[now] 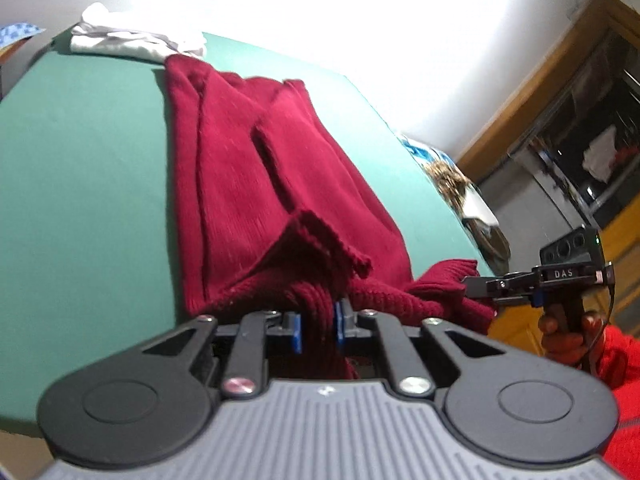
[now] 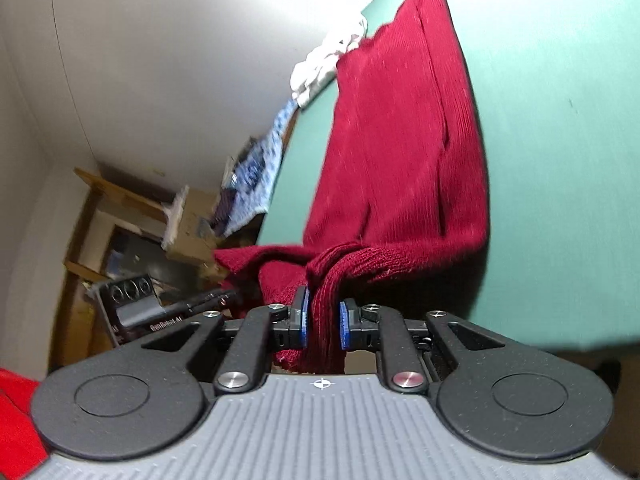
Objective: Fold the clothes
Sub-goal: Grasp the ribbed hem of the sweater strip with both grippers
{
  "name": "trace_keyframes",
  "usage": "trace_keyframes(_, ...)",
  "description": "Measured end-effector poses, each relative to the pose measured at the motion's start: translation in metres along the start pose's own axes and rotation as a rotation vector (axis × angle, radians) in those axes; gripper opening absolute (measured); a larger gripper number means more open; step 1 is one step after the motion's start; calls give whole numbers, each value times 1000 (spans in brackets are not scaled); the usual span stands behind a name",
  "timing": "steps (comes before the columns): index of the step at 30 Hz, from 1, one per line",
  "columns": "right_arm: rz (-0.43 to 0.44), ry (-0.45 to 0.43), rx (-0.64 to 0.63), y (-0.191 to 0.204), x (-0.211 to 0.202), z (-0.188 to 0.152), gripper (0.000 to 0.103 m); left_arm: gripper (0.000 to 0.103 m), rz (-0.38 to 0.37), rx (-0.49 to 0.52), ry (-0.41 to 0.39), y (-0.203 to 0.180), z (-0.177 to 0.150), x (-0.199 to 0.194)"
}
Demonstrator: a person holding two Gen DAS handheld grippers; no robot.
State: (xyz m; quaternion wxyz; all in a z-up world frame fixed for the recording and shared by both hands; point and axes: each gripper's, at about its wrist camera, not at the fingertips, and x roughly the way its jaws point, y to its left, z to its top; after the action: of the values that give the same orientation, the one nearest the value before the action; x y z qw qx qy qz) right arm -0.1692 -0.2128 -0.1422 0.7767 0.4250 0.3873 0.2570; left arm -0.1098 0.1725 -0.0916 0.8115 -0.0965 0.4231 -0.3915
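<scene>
A dark red knitted sweater [image 1: 256, 168] lies lengthwise on the green table [image 1: 80, 152], its near ribbed hem lifted off the surface. My left gripper [image 1: 318, 320] is shut on a bunch of that hem. In the right wrist view the same sweater [image 2: 400, 152] stretches away over the green table [image 2: 560, 160], and my right gripper [image 2: 324, 320] is shut on another bunch of the ribbed hem. The right gripper [image 1: 476, 282] also shows at the right edge of the left wrist view, held by a hand [image 1: 568, 336] in a red sleeve. The left gripper [image 2: 224, 298] appears low on the left of the right wrist view.
A white garment [image 1: 132, 38] lies crumpled at the table's far end, touching the sweater's far edge. Patterned blue cloth [image 2: 260, 168] hangs off the table's side. Wooden shelves with clutter [image 2: 132, 232] stand by the wall. A wood-framed cabinet [image 1: 580, 128] stands beyond the table's right side.
</scene>
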Motion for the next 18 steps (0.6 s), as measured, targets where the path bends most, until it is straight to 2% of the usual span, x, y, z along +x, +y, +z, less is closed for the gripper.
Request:
trace_keyframes(8, 28, -37, 6, -15, 14, 65, 16, 8, 75, 4, -45, 10, 54, 38)
trace_keyframes(18, 49, -27, 31, -37, 13, 102, 16, 9, 152, -21, -36, 11, 83, 68)
